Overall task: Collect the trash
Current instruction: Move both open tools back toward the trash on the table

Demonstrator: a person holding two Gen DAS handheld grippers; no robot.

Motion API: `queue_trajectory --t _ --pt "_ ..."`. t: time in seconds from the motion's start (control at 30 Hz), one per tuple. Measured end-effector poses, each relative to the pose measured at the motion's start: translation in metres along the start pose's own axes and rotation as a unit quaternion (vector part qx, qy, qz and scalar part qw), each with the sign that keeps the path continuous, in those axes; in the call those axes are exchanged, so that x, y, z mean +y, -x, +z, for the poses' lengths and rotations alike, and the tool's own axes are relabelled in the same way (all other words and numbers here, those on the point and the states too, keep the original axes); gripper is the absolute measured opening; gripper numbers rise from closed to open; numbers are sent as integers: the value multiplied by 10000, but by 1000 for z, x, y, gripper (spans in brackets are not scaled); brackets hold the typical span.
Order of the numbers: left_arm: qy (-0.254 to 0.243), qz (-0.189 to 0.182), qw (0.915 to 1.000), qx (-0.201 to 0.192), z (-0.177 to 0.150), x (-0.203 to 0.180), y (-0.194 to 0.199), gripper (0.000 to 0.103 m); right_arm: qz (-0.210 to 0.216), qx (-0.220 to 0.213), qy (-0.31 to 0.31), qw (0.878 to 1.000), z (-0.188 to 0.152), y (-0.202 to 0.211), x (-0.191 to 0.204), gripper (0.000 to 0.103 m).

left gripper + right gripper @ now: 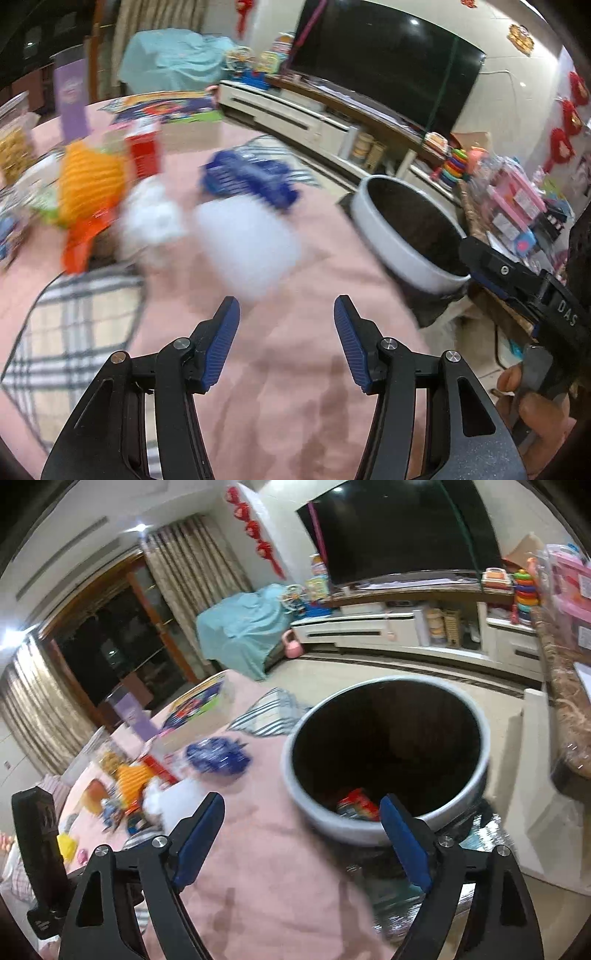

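A white trash bin (402, 245) with a dark inside stands beside the pink-clothed table (280, 369); in the right wrist view the bin (321, 823) holds a red wrapper (356, 803). On the table lie a blurred white plastic piece (247, 240), a crumpled white tissue (151, 218), a blue wrapper (247, 179) and an orange wrapper (88, 184). My left gripper (286, 314) is open and empty, just short of the white piece. My right gripper (301, 805) is open and empty, at the bin's near rim; its body shows in the left wrist view (524, 284).
A plaid cloth (70, 332) lies at the table's left. A red box (144, 151), a purple carton (72, 99) and snack packs crowd the far left. A TV (384, 62) on a low cabinet (295, 118) and toy shelves (517, 206) stand beyond.
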State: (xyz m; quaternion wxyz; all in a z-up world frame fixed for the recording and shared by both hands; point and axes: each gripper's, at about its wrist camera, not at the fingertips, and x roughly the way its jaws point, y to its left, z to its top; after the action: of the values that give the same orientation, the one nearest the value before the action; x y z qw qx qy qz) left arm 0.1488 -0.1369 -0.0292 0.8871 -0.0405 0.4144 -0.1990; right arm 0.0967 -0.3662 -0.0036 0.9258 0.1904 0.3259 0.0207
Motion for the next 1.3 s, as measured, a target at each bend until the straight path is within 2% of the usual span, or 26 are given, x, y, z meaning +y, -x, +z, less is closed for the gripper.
queue_trajectory --t 0.1,0.3,0.5,0.73,0.93,1.2,1.23,1.3 --pt "76 262 9996 -4 -14 29 10 55 206 94 77 9997 -14 -8 20 88" --pt "335 444 9984 -22 -24 75 21 55 350 346 249 9985 -36 -30 52 88" --pt "487 411 9980 12 -24 109 20 56 356 499 195 9979 -51 -43 71 88" --pt "403 340 9986 13 -15 122 16 58 288 618 35 9977 -59 -53 81 88" --pt "307 502 9982 -96 0 128 12 61 343 625 -69 9974 -54 -66 90 88" --pt "351 709 9965 -275 14 127 2 61 581 885 -338 9938 -43 -93 86 88" --pt "384 709 9964 -270 15 128 0 59 637 914 -401 9930 -41 -96 84 88" --pt "459 700 9961 -269 16 129 -3 46 712 986 -528 9912 -38 -103 80 88"
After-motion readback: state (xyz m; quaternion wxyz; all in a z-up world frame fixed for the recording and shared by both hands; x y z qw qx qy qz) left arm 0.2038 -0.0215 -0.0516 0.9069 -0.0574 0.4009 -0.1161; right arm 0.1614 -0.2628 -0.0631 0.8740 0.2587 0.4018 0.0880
